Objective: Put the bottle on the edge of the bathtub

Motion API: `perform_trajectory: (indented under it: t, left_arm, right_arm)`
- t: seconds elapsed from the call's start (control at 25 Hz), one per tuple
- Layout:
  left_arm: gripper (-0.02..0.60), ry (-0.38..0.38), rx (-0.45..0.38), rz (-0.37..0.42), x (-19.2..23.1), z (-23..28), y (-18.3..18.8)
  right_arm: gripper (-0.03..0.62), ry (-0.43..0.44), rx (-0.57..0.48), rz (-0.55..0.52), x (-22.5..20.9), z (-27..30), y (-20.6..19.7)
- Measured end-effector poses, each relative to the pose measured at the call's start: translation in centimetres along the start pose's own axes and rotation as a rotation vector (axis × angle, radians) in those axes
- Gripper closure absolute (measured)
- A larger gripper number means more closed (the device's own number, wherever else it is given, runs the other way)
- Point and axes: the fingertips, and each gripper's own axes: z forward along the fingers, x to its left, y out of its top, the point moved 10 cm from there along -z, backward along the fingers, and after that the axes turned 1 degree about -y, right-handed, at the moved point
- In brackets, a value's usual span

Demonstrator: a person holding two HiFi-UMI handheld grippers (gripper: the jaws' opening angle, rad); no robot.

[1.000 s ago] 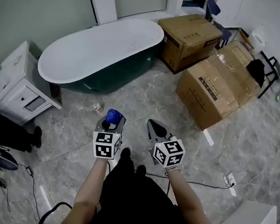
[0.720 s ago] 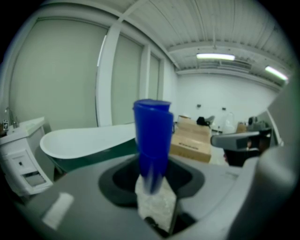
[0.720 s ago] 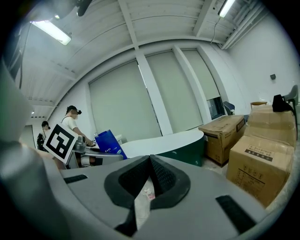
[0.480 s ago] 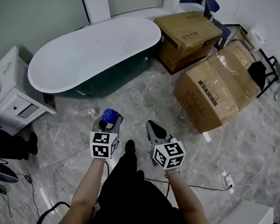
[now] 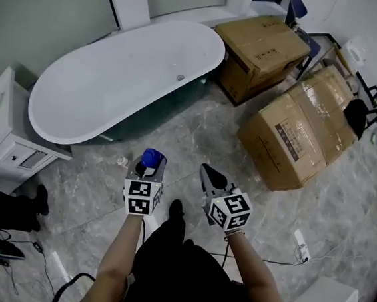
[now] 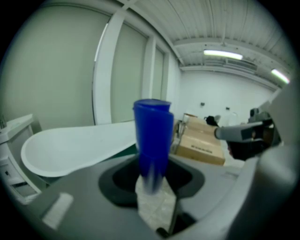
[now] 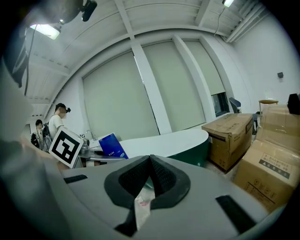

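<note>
A blue bottle (image 5: 151,158) stands upright between the jaws of my left gripper (image 5: 148,167), which is shut on its lower part. In the left gripper view the bottle (image 6: 152,136) fills the centre, with the gripper (image 6: 153,174) clamped round it and the bathtub (image 6: 70,145) behind it to the left. The white bathtub with dark green sides (image 5: 63,135) lies ahead on the floor, well apart from both grippers. My right gripper (image 5: 207,174) is held beside the left one, shut and empty; its jaws (image 7: 151,163) meet with nothing between them.
Two large cardboard boxes (image 5: 262,51) (image 5: 308,126) stand right of the tub. A white cabinet (image 5: 9,136) sits at its left end. A small item (image 5: 122,161) lies on the marble floor near the tub. A power strip (image 5: 299,244) and cables trail at the right.
The bathtub has shifted lower and closer in the head view as the person moves toward it. Both grippers keep their pose, and the left one still holds the bottle.
</note>
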Motion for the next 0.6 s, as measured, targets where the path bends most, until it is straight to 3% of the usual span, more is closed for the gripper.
perform_trajectory:
  t: [0.6]
  left_arm:
    - [0.42,0.002,0.029,-0.069,4.3,8.8,1.3]
  right_arm:
    - [0.592,0.013,0.103,-0.021,-5.8,8.0,0.2]
